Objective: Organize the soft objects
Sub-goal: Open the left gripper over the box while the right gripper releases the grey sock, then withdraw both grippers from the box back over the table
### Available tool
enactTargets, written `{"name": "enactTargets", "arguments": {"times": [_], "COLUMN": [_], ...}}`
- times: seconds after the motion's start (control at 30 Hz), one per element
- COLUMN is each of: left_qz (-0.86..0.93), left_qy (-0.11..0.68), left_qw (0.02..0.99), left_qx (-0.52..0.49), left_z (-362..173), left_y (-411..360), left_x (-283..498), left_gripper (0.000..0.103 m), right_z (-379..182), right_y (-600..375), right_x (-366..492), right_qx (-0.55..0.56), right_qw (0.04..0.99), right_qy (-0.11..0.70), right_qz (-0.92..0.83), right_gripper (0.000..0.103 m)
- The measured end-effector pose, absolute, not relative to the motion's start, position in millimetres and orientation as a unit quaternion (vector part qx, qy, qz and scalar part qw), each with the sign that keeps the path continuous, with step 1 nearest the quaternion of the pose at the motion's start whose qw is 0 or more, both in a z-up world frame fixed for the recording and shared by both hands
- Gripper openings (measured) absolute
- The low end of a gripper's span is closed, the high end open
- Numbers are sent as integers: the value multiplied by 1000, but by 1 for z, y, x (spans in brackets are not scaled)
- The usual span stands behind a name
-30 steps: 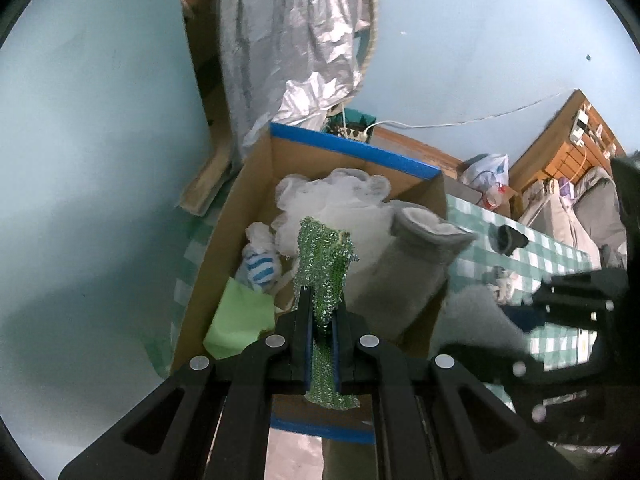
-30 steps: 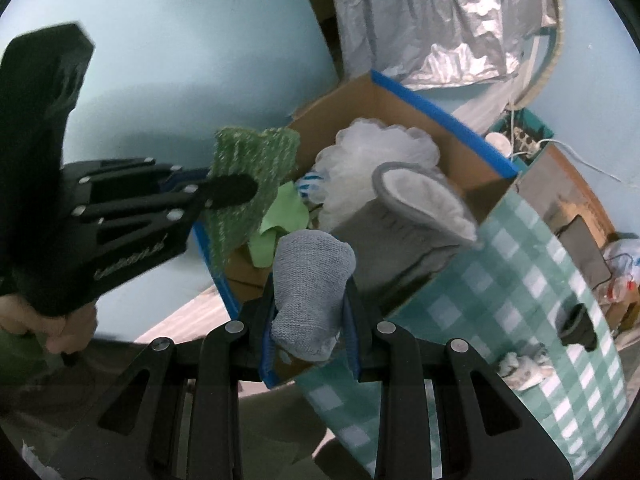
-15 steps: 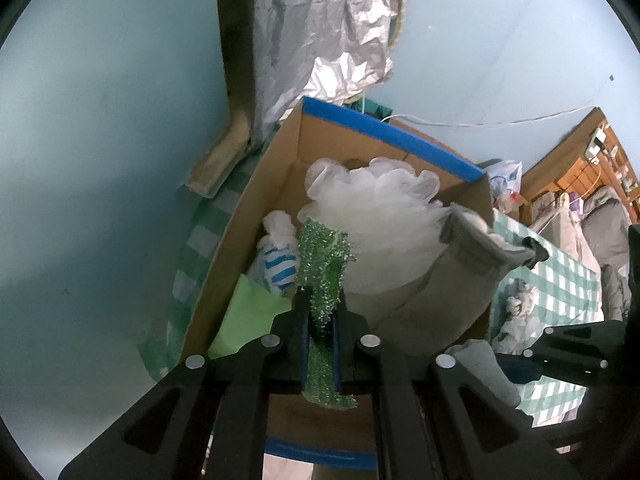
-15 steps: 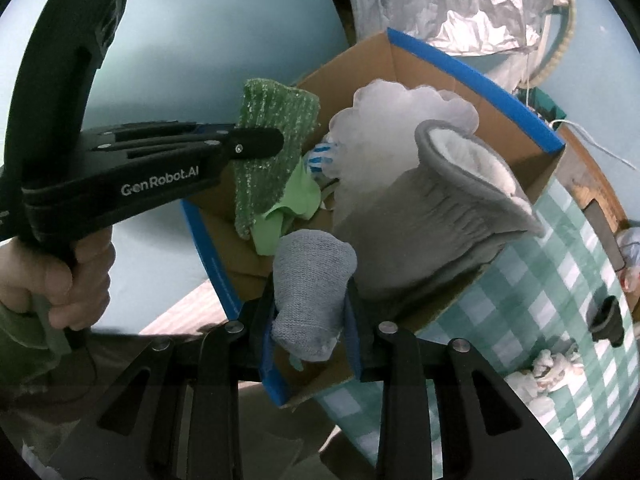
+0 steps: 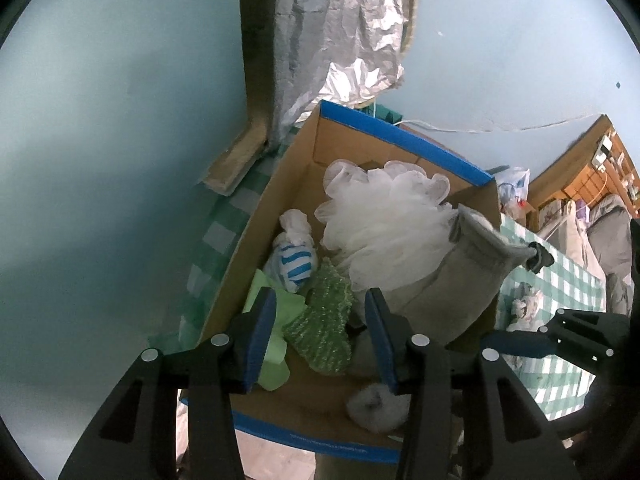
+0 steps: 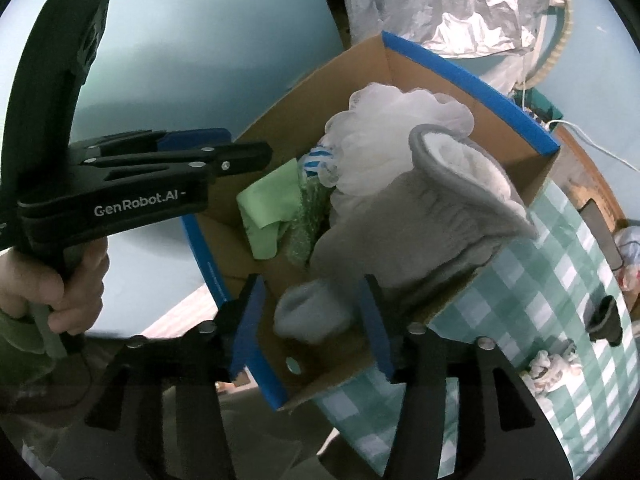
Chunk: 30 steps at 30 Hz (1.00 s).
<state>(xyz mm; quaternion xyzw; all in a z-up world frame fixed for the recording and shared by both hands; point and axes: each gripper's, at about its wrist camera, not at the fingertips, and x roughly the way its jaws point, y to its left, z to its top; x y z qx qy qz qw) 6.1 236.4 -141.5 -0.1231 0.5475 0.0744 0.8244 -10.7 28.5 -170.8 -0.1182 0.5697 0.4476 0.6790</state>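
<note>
L gripper [image 5: 318, 334] jaws opening, green scrubber [image 5: 322, 330] loose below in cardboard box [image 5: 404, 136]. R gripper [image 6: 310, 322] opening too, grey sock [image 6: 310, 314] dropped in. Box also has loofah [image 5: 384, 228], slipper [image 6: 424, 216]. White rag [image 6: 554, 366] on tablecloth prob left.

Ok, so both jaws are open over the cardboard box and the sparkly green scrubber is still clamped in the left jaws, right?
Not quite. The left gripper no longer clamps the sparkly green scrubber: its jaws are opening and the scrubber lies loose in the cardboard box, beside the light green cloth, as the left wrist view shows. The rest holds: both are over the box, jaws apart.
</note>
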Motion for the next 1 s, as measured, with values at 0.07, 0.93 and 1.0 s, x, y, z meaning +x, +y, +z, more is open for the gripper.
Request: {"name": "enactTargets", "arguments": {"times": [0.07, 0.93, 1.0], "left_qz": [78, 71, 68], "left_qy": [544, 532, 531], "left_qw": [826, 834, 835], "left_qx": [-127, -130, -129], "left_z": [-139, -111, -108], "left_y": [236, 169, 163], "left_x": [4, -7, -7], "left_gripper": [47, 50, 50], "right_z": [-169, -146, -146], "right_y": [26, -59, -70], "right_x": [-11, 9, 11], "right_qx": [-119, -93, -89], "right_qw": [684, 718, 722], "right_qy": [565, 548, 547], "right_qz": [447, 420, 414], "right_gripper": [60, 62, 62]}}
